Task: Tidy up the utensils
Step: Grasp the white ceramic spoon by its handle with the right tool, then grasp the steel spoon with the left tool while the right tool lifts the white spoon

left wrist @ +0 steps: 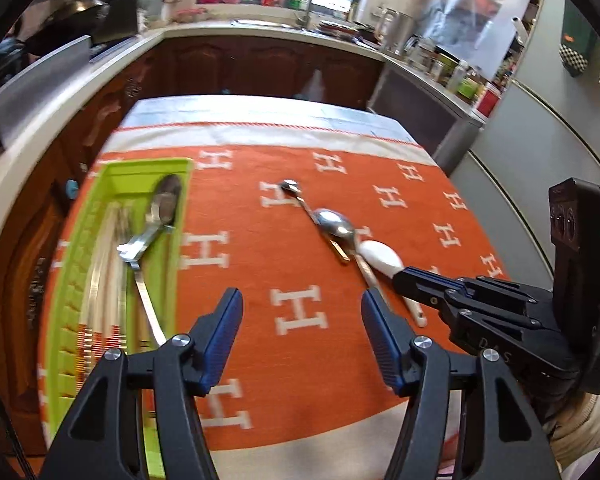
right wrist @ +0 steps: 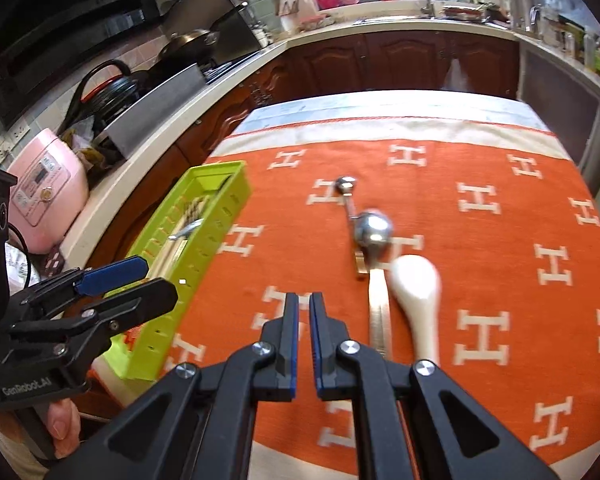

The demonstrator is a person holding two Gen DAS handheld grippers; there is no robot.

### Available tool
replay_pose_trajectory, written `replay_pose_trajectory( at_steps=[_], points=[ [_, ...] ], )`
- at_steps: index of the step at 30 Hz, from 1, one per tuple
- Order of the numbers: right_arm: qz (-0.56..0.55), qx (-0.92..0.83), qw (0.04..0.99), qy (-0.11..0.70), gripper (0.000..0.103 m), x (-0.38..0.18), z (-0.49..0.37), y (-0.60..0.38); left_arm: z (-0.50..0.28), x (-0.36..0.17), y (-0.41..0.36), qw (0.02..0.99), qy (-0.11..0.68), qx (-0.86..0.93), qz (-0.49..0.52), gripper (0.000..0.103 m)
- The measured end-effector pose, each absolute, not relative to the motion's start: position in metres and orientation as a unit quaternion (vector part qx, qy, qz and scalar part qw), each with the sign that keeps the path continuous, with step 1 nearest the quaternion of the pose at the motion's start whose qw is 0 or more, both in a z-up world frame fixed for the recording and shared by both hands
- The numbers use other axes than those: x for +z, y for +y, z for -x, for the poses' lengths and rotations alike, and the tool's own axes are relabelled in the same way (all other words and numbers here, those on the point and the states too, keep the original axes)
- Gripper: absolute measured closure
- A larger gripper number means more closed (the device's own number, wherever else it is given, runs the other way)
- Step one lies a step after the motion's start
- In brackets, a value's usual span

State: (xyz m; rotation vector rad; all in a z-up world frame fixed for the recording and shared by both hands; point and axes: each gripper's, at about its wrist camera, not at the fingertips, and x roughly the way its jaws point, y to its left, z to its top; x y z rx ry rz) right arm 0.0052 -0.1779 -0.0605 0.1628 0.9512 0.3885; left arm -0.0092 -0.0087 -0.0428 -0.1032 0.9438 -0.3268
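Your left claw (left wrist: 302, 320) stands wide apart and holds nothing; it hangs over the orange cloth (left wrist: 260, 272), with the green tray (left wrist: 172, 240) just beside it on its left. Your right claw (right wrist: 304, 308) has its fingers almost together, only a thin gap between them, and nothing is inside. It hangs over the cloth near the handles of the loose pieces.

The tray already keeps a steel spoon (left wrist: 166, 202) and some chopsticks (left wrist: 108, 248). Still on the bench lie a white spoon (right wrist: 416, 284), a steel spoon (right wrist: 374, 230) and a small spoon (right wrist: 346, 186), touching or crossing each other in one line.

The white spoon is the nearest, so I think it is the next one. Spread the right claw first, come down on the handle and not on the bowl, and close across its narrow side. Lift straight up, so that you do not drag the steel spoon beside it.
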Motion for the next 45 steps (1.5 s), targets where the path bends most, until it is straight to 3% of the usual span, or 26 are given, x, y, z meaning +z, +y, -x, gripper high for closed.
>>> replay_pose_trajectory(
  at_steps=[17,26,39,43,45],
  points=[
    [-0.097,0.142,0.852,0.494,0.095,-0.104,-0.019,-0.233,-0.018,-0.094,-0.057,0.840,0.498,-0.203,0.080,0.043],
    [-0.150,0.170,0.829,0.511,0.079,-0.127,-0.041,-0.252,-0.039,-0.114,-0.057,0.826,0.517,-0.197,0.108,0.043],
    [-0.187,0.244,0.808,0.502,0.079,-0.135,-0.070,-0.243,-0.068,-0.119,-0.060,0.825,0.512,-0.199,0.129,0.043],
    [-0.183,0.246,0.813,0.495,0.086,-0.135,-0.068,-0.243,-0.078,-0.119,-0.064,0.822,0.509,-0.212,0.140,0.043],
    [-0.169,0.243,0.822,0.487,0.087,-0.131,-0.064,-0.243,-0.083,-0.119,-0.067,0.823,0.505,-0.217,0.143,0.049]
  ],
)
